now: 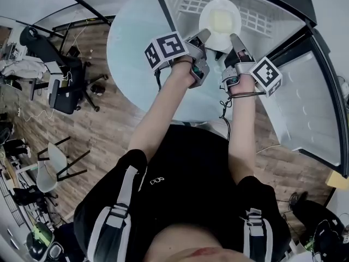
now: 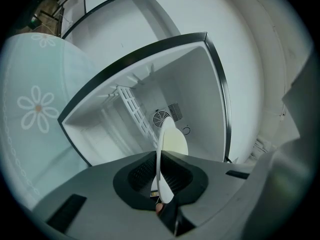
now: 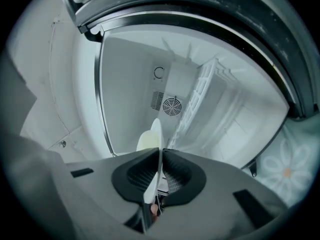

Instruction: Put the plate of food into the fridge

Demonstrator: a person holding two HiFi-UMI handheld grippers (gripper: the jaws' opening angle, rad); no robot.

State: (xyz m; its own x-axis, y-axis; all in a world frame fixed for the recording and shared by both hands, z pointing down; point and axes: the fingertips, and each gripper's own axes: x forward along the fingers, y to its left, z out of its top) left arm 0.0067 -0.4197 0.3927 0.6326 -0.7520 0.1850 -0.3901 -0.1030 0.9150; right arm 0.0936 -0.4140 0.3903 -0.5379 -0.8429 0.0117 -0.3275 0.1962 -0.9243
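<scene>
Your fridge (image 1: 272,10) stands open beyond the round tabletop (image 1: 131,48). The plate (image 1: 221,22) is held at the fridge's mouth. Your left tongs (image 1: 204,35) and right tongs (image 1: 235,39) are each clamped narrow on opposite rims.

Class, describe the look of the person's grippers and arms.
The left gripper and right gripper are grey with dark ribbed pads; each bears a white cube with black square markers. Black cables at the wrists. Black short sleeves, grey straps.
</scene>
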